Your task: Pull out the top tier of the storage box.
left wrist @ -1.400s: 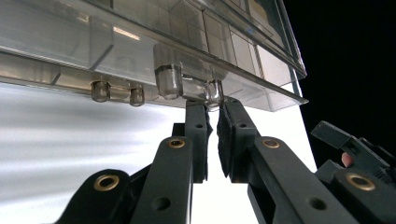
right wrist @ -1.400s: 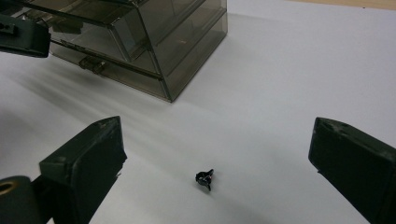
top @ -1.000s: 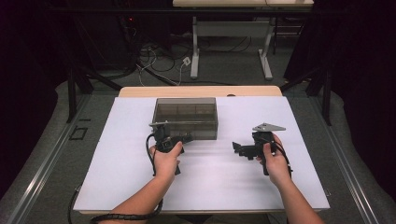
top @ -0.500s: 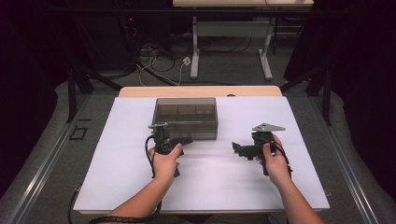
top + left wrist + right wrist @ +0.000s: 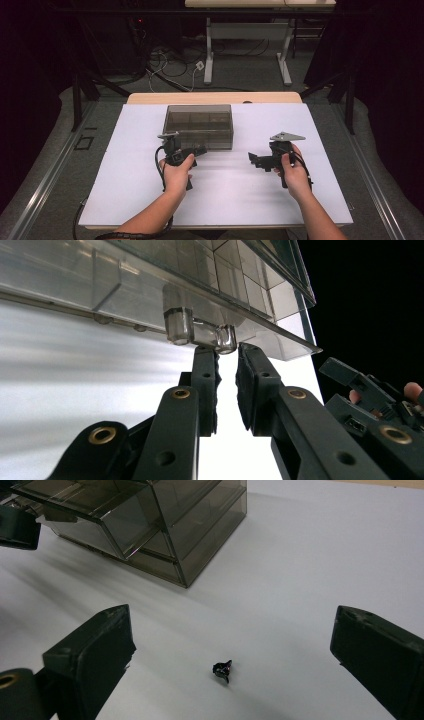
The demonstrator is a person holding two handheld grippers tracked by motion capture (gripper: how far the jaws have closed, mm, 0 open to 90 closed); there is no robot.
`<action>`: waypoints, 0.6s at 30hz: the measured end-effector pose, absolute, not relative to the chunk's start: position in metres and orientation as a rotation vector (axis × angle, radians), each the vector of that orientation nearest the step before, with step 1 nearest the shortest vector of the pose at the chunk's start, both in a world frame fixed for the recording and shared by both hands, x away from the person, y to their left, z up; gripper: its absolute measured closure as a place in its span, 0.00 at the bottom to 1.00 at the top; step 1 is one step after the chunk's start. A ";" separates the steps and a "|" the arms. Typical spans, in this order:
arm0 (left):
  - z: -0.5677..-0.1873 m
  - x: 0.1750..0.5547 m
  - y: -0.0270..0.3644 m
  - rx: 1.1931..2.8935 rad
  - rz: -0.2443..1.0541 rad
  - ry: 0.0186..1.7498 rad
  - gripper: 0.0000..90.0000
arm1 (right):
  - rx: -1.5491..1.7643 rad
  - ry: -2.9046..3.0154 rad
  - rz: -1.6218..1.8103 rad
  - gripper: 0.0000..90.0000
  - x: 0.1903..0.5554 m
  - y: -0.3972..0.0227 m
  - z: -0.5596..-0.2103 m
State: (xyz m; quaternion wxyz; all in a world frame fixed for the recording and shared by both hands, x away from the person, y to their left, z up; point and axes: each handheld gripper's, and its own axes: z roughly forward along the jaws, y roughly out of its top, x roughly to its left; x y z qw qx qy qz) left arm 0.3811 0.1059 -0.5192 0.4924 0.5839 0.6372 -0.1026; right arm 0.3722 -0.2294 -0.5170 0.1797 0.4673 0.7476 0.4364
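The smoky clear box (image 5: 199, 126), a lidded plastic case split into compartments, sits on the white tabletop (image 5: 125, 190) toward the far edge, a little left of the middle. We hold the left gripper (image 5: 200, 150) just in front of the box's near wall, at its left half. In the left gripper view its fingers (image 5: 206, 371) point up at the small clear latch (image 5: 200, 332) on the front of the box; the finger tips are right under the latch's end, close enough that we cannot tell whether they touch it. The fingers stand nearly closed with a narrow bare gap between them, and they have just been parting a little; nothing lies between them. Our right gripper (image 5: 252, 159) hovers to the right of the box and nearer to us, well apart from it. Its fingers (image 5: 92, 655) are spread wide and hold nothing. Between them, in the right gripper view, a tiny dark piece (image 5: 222, 669) lies on the tabletop, on the near side of the box's corner.
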 end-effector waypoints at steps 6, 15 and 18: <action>-0.519 0.380 0.105 1.427 -0.257 1.541 0.84 | 1.322 2.114 1.234 0.04 0.372 -0.229 -0.517; -0.518 0.377 0.101 1.458 -0.257 1.529 0.73 | 1.321 2.114 1.232 0.04 0.372 -0.229 -0.517; -0.518 0.377 0.100 1.455 -0.257 1.524 0.70 | 1.321 2.114 1.230 0.04 0.372 -0.230 -0.517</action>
